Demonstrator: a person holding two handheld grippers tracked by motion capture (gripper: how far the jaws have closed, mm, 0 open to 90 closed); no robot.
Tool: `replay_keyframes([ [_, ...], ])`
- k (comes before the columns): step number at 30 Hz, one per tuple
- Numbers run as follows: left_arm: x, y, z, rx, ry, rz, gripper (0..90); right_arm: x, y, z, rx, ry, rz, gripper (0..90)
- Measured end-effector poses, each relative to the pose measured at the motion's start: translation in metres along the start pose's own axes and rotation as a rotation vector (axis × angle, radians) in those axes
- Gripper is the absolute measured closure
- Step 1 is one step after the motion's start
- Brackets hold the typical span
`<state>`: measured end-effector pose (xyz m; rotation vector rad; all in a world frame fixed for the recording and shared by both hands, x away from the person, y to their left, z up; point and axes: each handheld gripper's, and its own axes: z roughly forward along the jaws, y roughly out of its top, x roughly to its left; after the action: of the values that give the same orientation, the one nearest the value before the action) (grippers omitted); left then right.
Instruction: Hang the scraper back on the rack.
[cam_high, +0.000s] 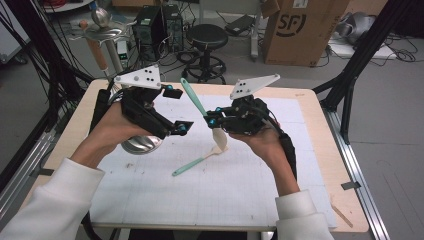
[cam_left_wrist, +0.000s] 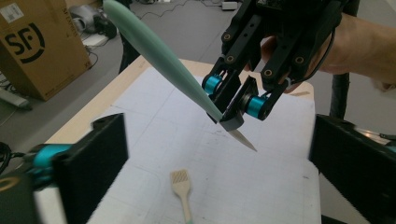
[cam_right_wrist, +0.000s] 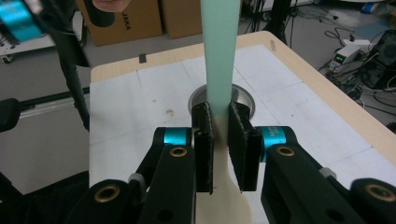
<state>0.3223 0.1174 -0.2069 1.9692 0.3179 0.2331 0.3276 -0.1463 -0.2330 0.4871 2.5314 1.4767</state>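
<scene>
i had the right gripper (cam_high: 214, 121) clamped on the spatula (cam_high: 196, 101), held tilted above the mat (cam_high: 200, 195), while the left gripper (cam_high: 176, 111) stood open and empty nearby — i judged the next move was lowering it beside the brush (cam_high: 197, 161) — or the bowl (cam_high: 141, 145).

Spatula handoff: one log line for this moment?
right tongs: shut on held spatula | left tongs: open | brush: on mat | bowl: under left hand
</scene>
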Motion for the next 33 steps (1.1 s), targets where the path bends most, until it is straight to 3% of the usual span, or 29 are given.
replay_keyframes([
  [8,0.003,0.0,0.004,-0.009,0.001,-0.021,26.1,-0.001,-0.002,0.003,0.003,0.005,0.015,80.6],
  [15,0.006,0.0,0.008,-0.009,0.012,-0.042,33.5,-0.001,-0.001,0.007,-0.003,0.006,0.011,80.6],
  [23,0.005,0.0,0.011,-0.016,0.007,-0.031,44.1,-0.001,0.0,0.009,-0.006,0.003,0.037,80.6],
  [33,0.007,0.0,0.011,-0.023,0.041,-0.041,54.1,-0.001,0.001,0.014,-0.003,-0.004,0.056,80.6],
])
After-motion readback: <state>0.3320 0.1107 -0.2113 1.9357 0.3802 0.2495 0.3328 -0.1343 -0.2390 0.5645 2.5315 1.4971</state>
